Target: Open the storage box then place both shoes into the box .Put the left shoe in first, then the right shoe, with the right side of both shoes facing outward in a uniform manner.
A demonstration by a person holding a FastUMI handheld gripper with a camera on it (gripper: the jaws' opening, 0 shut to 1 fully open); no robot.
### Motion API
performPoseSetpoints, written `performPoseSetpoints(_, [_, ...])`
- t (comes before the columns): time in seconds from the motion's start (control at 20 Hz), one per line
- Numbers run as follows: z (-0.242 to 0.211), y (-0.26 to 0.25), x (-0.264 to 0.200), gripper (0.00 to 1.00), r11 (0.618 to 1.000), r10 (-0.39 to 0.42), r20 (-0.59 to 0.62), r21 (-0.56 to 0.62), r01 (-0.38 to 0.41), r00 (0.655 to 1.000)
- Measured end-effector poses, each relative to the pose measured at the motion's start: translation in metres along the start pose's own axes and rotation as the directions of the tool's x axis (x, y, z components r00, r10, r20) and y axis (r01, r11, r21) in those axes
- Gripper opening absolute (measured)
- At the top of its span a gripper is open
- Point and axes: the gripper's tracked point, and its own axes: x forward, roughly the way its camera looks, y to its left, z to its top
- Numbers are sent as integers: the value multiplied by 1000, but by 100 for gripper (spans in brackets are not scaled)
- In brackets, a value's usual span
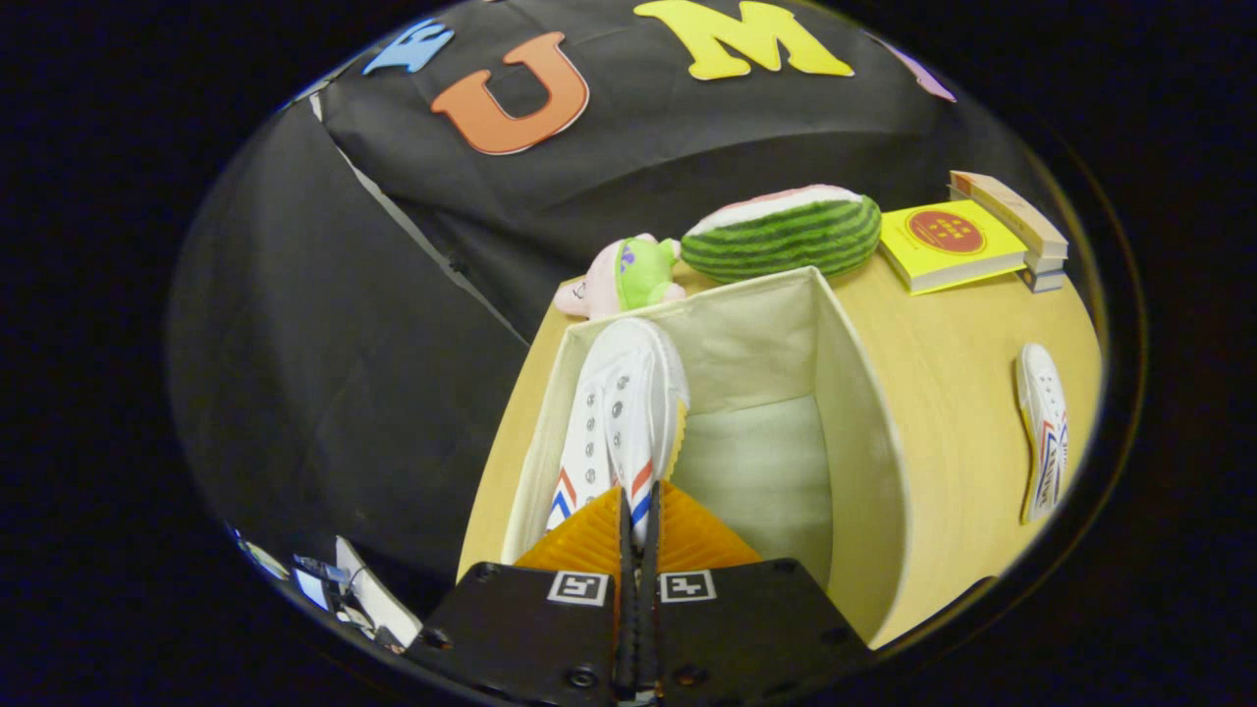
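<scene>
The gripper (pixel 638 520) is pinched nearly closed on the heel of the left shoe (pixel 619 412) — it points straight ahead, along the storage box's (pixel 864 432) left wall. The right shoe (pixel 1043 432) waits on the table (pixel 953 363), off right.

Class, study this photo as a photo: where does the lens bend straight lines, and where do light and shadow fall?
Gripper view: fisheye bows the box walls and table edge; light is even on the table, dim inside the box; the claw, shut on the shoe, looks soft up close; the far shoe is squeezed thin.
</scene>
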Motion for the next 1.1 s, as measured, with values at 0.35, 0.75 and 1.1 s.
performPoseSetpoints(0.35, [39,-18,-50,100,987,-43,159,-148,67,986])
performPoseSetpoints(0.75, [63,-117,-130,100,966,-164,197,-166,198,967])
performPoseSetpoints(1.1, [59,-243,-173,100,944,-305,146,-88,319,941])
